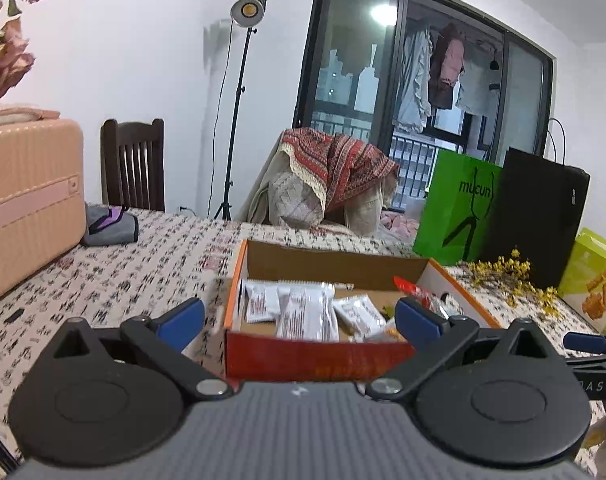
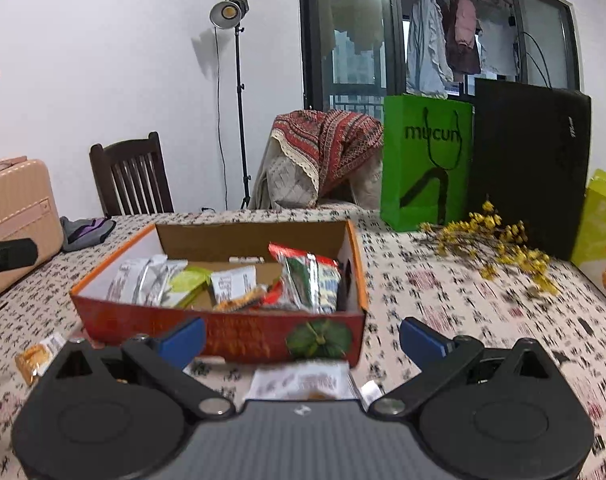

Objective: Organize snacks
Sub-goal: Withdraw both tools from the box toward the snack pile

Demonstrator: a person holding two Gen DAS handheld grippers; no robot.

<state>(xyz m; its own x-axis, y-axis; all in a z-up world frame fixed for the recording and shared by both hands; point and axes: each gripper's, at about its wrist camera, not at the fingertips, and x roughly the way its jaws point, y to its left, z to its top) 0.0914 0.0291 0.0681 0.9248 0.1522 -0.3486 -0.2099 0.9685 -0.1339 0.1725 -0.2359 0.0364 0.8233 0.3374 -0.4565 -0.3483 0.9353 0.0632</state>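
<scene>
Cardboard box holds snacks; two packets lie outside.

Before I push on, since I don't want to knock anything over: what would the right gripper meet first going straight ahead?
Most likely the red front wall of the snack box, which fills most of the gap ahead of the open right gripper. A white snack packet lies lower on the table, probably beneath that line; depth is unclear.
</scene>
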